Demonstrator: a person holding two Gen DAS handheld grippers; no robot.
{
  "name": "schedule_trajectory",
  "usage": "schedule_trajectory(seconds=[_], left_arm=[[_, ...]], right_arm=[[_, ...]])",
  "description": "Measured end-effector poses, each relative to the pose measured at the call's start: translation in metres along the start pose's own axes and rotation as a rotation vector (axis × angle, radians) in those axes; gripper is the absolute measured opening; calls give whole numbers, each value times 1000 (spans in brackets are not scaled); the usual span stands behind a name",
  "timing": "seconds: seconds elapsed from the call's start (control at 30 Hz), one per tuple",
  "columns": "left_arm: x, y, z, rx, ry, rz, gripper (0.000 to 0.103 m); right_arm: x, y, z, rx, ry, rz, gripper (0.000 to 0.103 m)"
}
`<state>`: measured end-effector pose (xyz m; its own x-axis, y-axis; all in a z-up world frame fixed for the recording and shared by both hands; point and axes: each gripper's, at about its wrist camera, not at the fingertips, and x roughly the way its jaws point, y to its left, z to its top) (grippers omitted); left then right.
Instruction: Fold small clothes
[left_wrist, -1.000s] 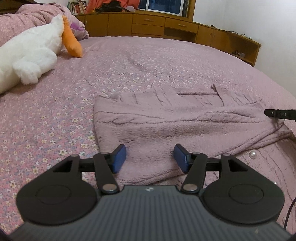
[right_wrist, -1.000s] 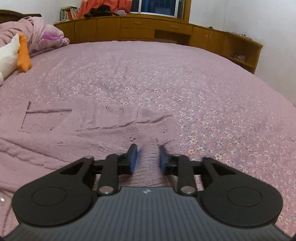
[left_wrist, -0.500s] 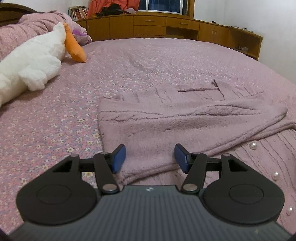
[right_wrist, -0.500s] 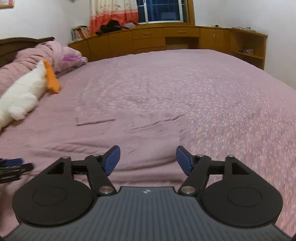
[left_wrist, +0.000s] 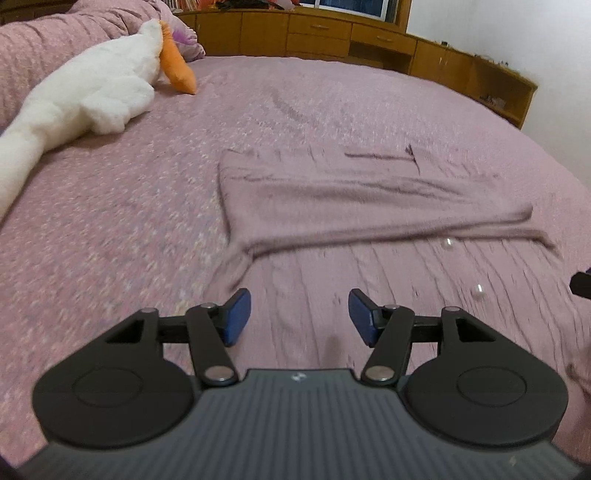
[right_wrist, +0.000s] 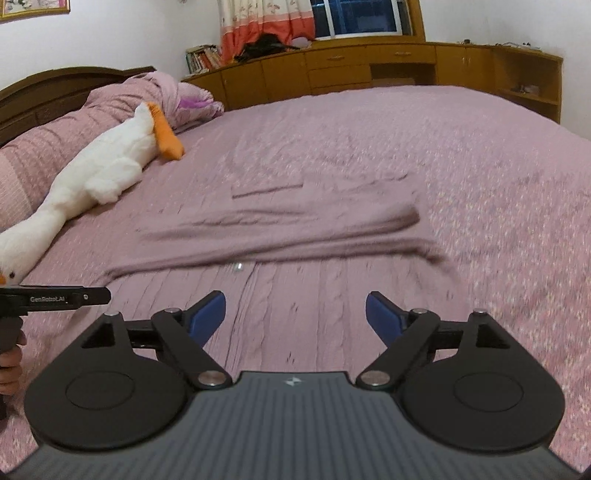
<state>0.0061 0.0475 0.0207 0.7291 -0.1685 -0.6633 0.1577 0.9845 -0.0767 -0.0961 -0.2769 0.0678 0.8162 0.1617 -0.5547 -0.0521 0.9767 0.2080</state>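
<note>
The left gripper (left_wrist: 299, 317) is seen low in the centre of the left wrist view, pointed forward and downward, its blue pads (left_wrist: 236, 315) held apart with nothing pinched between them. The right gripper (right_wrist: 295, 319) sits at the bottom centre of the right wrist view, angled down too, and its jaws are opening, with nothing clamped between them. At the left edge of that view the left gripper's black body is seen side-on, and a bit of the person's hand (right_wrist: 9, 369) is wrapped around its handle at the lower left.
</note>
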Motion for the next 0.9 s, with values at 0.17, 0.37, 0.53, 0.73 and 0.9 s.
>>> schedule_trajectory(seconds=[0.17, 0.37, 0.53, 0.73, 0.9], left_arm=[[-18, -15, -10, 34, 16, 7, 60], [-28, -28, -16, 16, 55, 10, 60], [-37, -38, -25, 69, 55, 17, 60], [-49, -45, -41, 108, 72, 11, 60], [-52, -54, -50, 148, 97, -5, 60]], right_arm=[[-11, 0, -10, 0, 9, 32, 91], [-21, 6, -33, -50, 44, 56, 91], [-25, 10, -51, -120, 85, 60, 91], [-31, 12, -59, -232, 141, 98, 92], [-31, 17, -65, -346, 213, 147, 93]])
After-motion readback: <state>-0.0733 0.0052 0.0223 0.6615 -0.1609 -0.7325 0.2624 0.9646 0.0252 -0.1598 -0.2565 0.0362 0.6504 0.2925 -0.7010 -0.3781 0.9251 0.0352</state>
